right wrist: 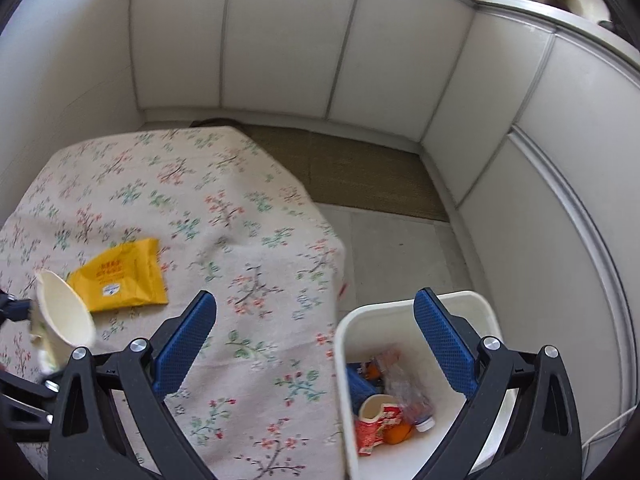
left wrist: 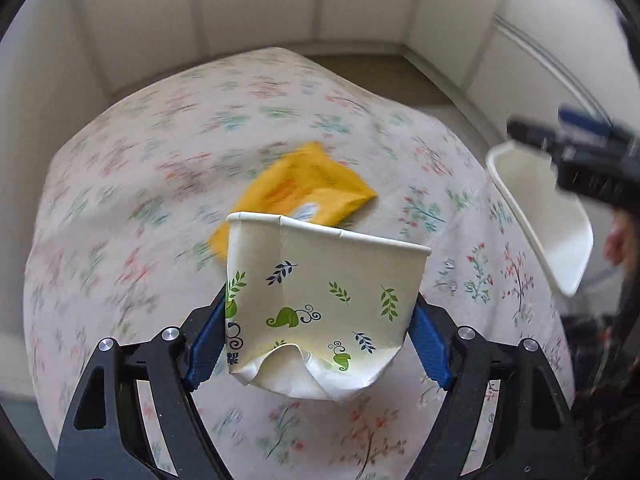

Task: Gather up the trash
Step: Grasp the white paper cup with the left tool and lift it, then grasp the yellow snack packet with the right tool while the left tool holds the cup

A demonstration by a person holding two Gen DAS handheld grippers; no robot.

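Gripping a crumpled paper cup (left wrist: pixel 320 300) between its fingers, the left gripper (left wrist: pixel 320 344) is held above the cloth-covered bench (left wrist: pixel 160 140). A yellow packet (right wrist: pixel 120 276) lies on the cloth. The right gripper (right wrist: pixel 316 344) is spread wide, empty, over the bench edge and the white bin (right wrist: pixel 400 320) of trash.

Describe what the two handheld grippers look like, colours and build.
Both match: the left gripper and right gripper have black angular linkage arms with cut-out slots, round silver pivot bolts, and blue textured finger pads. No cables or sleeves are clearly visible.
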